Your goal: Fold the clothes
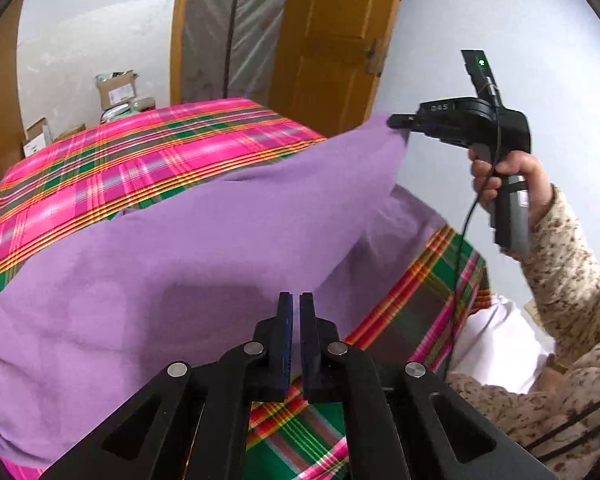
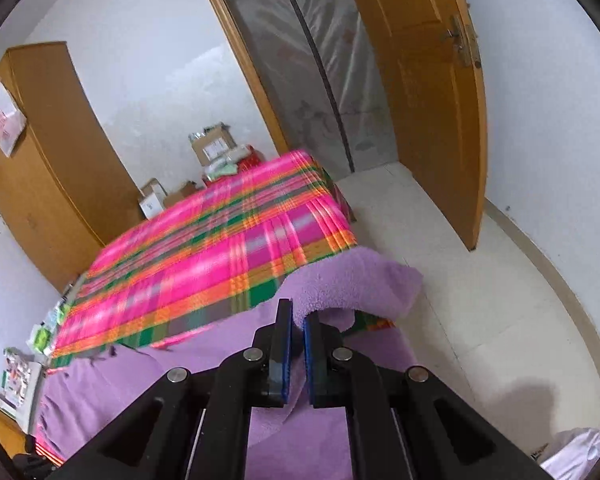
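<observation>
Pinching soft purple cloth, both grippers.

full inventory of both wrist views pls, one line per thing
purple cloth: 1, purple, lifted over the bed, a corner in each gripper
plaid bedspread: 1, pink, green and orange, on the bed
cardboard boxes: several, brown, floor beyond the bed
wardrobe: 1, wooden, left wall
door: 1, wooden, open
white cloth: 1, beside the bed
left gripper: 1, black, shut on purple cloth
right gripper: 1, black, shut on purple cloth
hand: 1, holding the right gripper, patterned sleeve
</observation>
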The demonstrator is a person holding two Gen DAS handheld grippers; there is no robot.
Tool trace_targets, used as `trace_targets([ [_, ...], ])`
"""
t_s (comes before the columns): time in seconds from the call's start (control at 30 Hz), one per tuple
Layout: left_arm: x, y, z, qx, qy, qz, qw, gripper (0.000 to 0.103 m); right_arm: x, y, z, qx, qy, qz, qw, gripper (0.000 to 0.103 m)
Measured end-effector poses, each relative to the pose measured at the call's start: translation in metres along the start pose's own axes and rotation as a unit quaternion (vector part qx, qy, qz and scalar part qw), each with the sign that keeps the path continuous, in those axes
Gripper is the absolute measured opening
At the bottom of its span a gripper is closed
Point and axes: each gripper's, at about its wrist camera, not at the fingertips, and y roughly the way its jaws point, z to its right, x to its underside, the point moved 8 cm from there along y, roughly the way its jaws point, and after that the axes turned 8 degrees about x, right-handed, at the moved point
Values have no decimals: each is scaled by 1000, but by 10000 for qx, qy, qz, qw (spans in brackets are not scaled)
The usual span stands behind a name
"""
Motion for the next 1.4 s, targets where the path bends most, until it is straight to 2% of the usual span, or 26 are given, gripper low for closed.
trace_targets([
  [0.07, 2, 7, -1, -96, -7, -77, 9999, 3, 10, 13, 9, 159, 130, -315, 9993, 6],
  [0.13, 5, 13, -3, -201, -20, -145, 9997, 5, 16, 25, 15, 194, 235, -455, 9985, 6],
  [0.2, 7, 19, -4, -251, -38, -233, 9994, 15, 22, 37, 23, 240, 265, -617, 9975, 11],
  [0.27, 9, 25, -4, -323, -30, -312, 9990, 22, 25, 41, 30, 95, 422, -649, 9970, 13],
  [0.37, 13, 34, -4, -457, 49, -435, 9980, 25, 22, 38, 43, -258, 735, -455, 9959, 19],
  [0.4, 14, 36, -4, -500, 76, -478, 9976, 27, 20, 38, 49, -357, 843, -372, 9951, 25],
  [0.47, 16, 42, -4, -534, 123, -554, 9970, 28, 21, 37, 68, -98, 1101, -341, 9933, 27],
  [0.63, 16, 50, -4, -502, 113, -631, 9967, 28, 31, 21, 94, -205, 1540, -131, 9878, 27],
  [0.8, 12, 55, -7, -527, 106, -672, 9963, 29, 51, 33, 76, -398, 1061, -458, 9925, 27],
  [0.93, 11, 55, -9, -526, 23, -656, 9965, 29, 55, 52, 62, -758, 1149, -712, 9879, 27],
  [1.17, 10, 57, -13, -655, -9, -663, 9956, 29, 45, 71, 54, -503, 1020, -853, 9898, 27],
  [1.23, 10, 58, -15, -714, 12, -676, 9952, 30, 42, 74, 52, -490, 1016, -873, 9898, 24],
  [1.3, 11, 58, -16, -707, -16, -691, 9951, 30, 40, 75, 49, -594, 1015, -926, 9887, 2],
  [1.4, 10, 59, -17, -699, -48, -696, 9951, 31, 35, 71, 51, -724, 1122, -872, 9872, 0],
])
